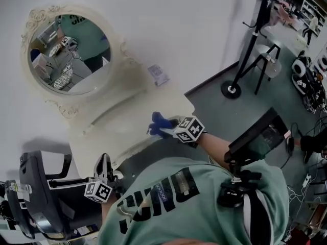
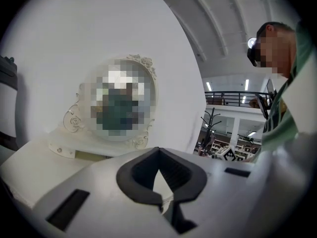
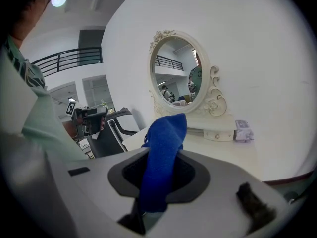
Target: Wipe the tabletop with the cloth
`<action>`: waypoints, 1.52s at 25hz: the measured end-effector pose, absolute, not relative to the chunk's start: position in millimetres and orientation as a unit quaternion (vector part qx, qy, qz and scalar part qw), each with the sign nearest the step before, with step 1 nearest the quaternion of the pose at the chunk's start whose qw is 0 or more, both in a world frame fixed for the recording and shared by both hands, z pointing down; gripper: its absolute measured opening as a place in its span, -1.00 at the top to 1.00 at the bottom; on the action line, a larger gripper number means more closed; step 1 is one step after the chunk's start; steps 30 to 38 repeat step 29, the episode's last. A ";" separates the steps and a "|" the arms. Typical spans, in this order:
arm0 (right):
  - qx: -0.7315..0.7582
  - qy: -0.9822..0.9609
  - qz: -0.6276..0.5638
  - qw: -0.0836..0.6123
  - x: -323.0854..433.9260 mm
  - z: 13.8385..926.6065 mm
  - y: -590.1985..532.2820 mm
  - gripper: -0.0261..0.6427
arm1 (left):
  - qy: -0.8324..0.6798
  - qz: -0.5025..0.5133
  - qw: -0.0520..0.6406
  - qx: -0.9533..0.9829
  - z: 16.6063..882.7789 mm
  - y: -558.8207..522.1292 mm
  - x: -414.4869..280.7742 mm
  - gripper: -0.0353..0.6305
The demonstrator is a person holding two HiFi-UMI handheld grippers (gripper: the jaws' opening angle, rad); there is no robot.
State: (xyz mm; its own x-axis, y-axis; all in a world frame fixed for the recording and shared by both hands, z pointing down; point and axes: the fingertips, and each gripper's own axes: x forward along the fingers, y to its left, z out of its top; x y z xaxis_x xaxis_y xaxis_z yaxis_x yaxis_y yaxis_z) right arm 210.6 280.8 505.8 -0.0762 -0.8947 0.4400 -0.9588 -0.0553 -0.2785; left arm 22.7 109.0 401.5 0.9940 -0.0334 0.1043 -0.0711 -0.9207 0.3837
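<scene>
A blue cloth (image 1: 160, 124) hangs over the front edge of the cream dressing table (image 1: 122, 124). My right gripper (image 1: 171, 128) is shut on it. In the right gripper view the cloth (image 3: 161, 157) stands bunched between the jaws (image 3: 156, 185), with its top fold above them and the tabletop (image 3: 218, 150) beyond. My left gripper (image 1: 104, 163) is held low at the left, off the table and beside the chair. In the left gripper view its jaws (image 2: 163, 197) are together with nothing between them.
An oval mirror (image 1: 69, 52) in an ornate frame stands at the table's back. A small printed packet (image 1: 158, 74) lies near the wall. A black chair (image 1: 36, 198) is at the lower left. A coat stand (image 1: 245, 50) and a stool (image 1: 268, 55) stand on the floor at the right.
</scene>
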 end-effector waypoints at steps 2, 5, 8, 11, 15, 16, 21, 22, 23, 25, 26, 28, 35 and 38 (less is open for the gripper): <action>0.687 -0.676 0.260 0.052 213.9 499.1 277.2 0.67 | -0.027 0.043 0.195 0.979 397.7 99.6 17.7 0.90; 0.705 -0.660 0.257 0.036 213.2 492.9 271.4 0.67 | -0.022 0.038 0.194 0.980 394.2 85.4 9.5 0.90; 0.716 -0.649 0.255 0.039 208.4 492.9 261.8 0.67 | -0.013 0.036 0.183 0.982 390.0 71.4 3.4 0.90; 0.721 -0.643 0.257 0.042 201.2 495.3 248.3 0.67 | -0.011 0.035 0.184 0.982 391.3 55.6 -5.4 0.90; 0.720 -0.644 0.254 0.049 192.7 494.5 231.5 0.67 | -0.013 0.035 0.186 0.982 394.5 41.1 -17.5 0.90; 0.720 -0.644 0.253 0.052 191.0 494.8 227.4 0.67 | -0.014 0.035 0.187 0.982 395.7 37.8 -19.9 0.90; 0.710 -0.652 0.258 0.064 184.9 500.0 217.5 0.67 | -0.020 0.038 0.194 0.980 402.3 32.0 -25.0 0.90; 0.708 -0.654 0.260 0.065 184.9 500.9 217.1 0.67 | -0.020 0.038 0.195 0.980 403.1 32.5 -24.2 0.90; 0.706 -0.655 0.261 0.067 185.1 501.8 216.6 0.67 | -0.021 0.039 0.196 0.980 404.0 32.7 -23.4 0.90; 0.705 -0.656 0.261 0.067 186.6 503.3 215.2 0.67 | -0.021 0.038 0.198 0.979 405.9 32.7 -21.5 0.90; 0.704 -0.657 0.261 0.068 187.4 503.9 214.6 0.67 | -0.020 0.038 0.199 0.979 406.7 32.8 -20.4 0.90; 0.704 -0.657 0.260 0.069 188.9 504.6 213.6 0.67 | -0.018 0.038 0.200 0.979 407.8 33.4 -18.0 0.90; 0.704 -0.658 0.260 0.070 189.7 504.9 213.2 0.67 | -0.017 0.039 0.200 0.979 408.2 33.8 -16.8 0.90; 0.704 -0.658 0.260 0.070 189.7 504.9 213.2 0.67 | -0.017 0.039 0.200 0.979 408.2 33.8 -16.8 0.90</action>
